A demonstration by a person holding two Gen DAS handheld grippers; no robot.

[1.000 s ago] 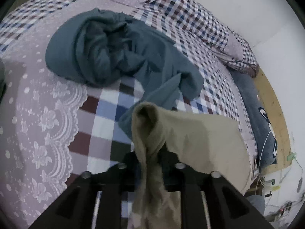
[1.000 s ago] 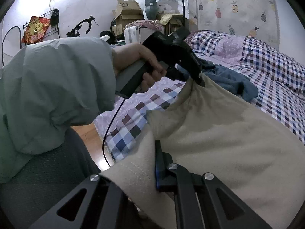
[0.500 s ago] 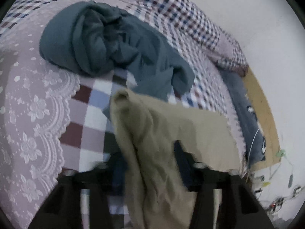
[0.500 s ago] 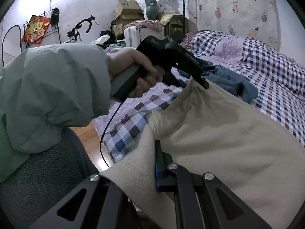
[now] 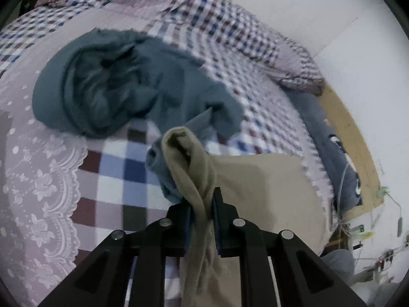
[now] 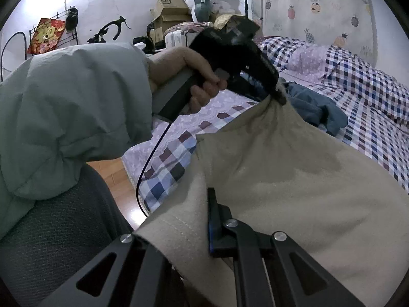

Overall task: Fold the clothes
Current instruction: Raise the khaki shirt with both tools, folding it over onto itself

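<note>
You are clamping left gripper (image 5: 202,204) and right gripper (image 6: 204,220) on beige garment (image 6: 294,179), stretching it between them above checked bedspread (image 5: 115,168); teal garment (image 5: 115,84) is lying crumpled beyond left gripper.

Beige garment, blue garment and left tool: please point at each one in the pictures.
beige garment (image 6: 294,179): right wrist view, on its flat middle.
blue garment (image 5: 107,87): left wrist view, on the crumpled heap.
left tool (image 5: 202,204): left wrist view, between its fingertips, where the beige cloth is pinched.
</note>
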